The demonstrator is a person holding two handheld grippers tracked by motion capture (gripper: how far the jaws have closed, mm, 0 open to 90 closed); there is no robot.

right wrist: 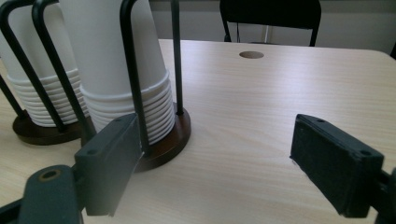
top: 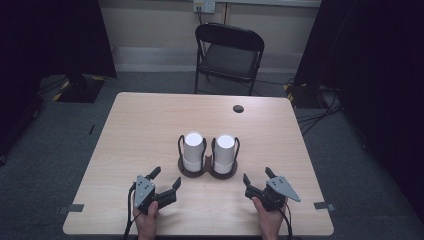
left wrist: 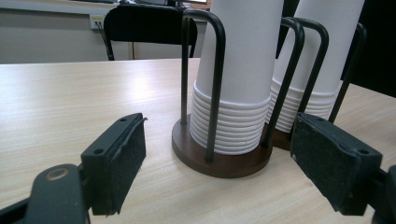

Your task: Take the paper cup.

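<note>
Left gripper [top: 167, 177] and right gripper [top: 257, 175], fingers released, angle inward toward 2 cup stacks [top: 209, 151].

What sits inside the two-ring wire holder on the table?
Each ring of the wire holder has a stack of white paper cups, upside down: a left stack and a right stack. The stacks cover whatever lies inside or under them.

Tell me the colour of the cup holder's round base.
Dark brown base, clearest in the left gripper view.

Hand-held gripper [right wrist: 215, 163] with jaws spread wide over the pale wooden worktop [right wrist: 280, 93], two stacks of white paper cups [right wrist: 116, 70] in black wire holders on dark round bases [right wrist: 173, 140] — upper left, folding chair [right wrist: 271, 14] beyond.
</note>
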